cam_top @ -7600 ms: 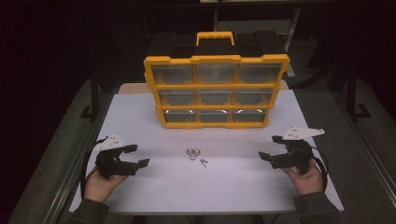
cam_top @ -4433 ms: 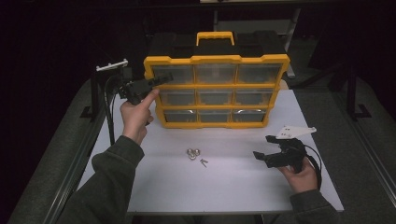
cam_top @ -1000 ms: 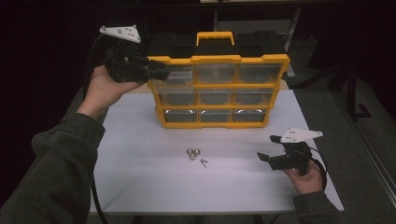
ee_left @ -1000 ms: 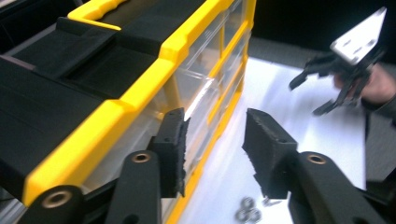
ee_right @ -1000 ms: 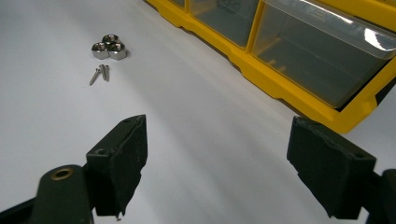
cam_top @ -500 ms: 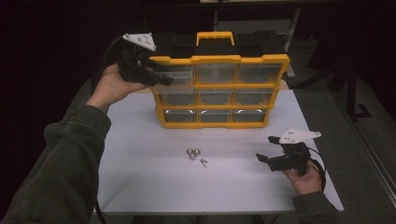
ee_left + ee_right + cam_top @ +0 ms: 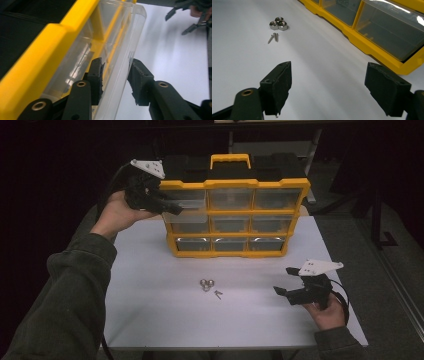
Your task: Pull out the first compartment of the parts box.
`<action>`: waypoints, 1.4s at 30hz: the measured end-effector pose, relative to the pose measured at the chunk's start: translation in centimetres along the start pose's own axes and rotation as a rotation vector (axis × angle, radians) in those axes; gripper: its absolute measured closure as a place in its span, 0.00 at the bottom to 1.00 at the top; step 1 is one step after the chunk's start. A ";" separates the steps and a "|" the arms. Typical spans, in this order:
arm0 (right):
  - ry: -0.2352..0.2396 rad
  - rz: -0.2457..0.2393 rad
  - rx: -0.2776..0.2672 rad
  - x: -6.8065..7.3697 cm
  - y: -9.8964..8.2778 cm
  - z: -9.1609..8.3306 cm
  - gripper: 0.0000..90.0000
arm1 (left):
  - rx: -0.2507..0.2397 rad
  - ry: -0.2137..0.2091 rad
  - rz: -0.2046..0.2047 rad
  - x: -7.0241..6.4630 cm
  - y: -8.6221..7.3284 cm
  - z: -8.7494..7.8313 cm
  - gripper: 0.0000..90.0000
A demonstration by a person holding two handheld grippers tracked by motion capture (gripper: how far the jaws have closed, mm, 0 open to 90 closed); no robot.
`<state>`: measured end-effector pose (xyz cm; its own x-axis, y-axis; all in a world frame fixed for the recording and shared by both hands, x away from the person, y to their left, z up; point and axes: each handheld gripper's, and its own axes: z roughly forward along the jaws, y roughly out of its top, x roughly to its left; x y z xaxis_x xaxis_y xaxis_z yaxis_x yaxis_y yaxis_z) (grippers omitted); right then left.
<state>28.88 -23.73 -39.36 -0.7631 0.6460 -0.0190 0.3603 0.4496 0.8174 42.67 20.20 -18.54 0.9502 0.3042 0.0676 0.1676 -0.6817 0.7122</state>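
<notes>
Clear drawer (image 7: pixel 117 50) | left tongs (image 7: pixel 115 75) closing on its front | right tongs (image 7: pixel 329 87) wide open, empty | nuts (image 7: pixel 278 23) nearby

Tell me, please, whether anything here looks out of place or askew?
Only the top-left drawer: it juts out of the yellow organizer and sags, with the left gripper closing on its clear front. Three nuts and some screws lie loose on the table.

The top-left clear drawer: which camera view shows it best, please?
The left gripper view: the clear drawer fills it up close, its front wall between the left claw pads. The high view shows the drawer small, pulled partly out of the yellow organizer.
</notes>
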 end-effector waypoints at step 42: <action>-0.004 -0.032 0.003 0.8 0.4 0.3 0.24 | -0.101 -0.077 0.030 -2.8 -1.3 -2.4 0.57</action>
<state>28.56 -22.86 -39.24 -0.7723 0.6335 -0.0475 0.3374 0.4723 0.8143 39.18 21.81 -17.97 0.9725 0.2296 0.0387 0.1151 -0.6184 0.7774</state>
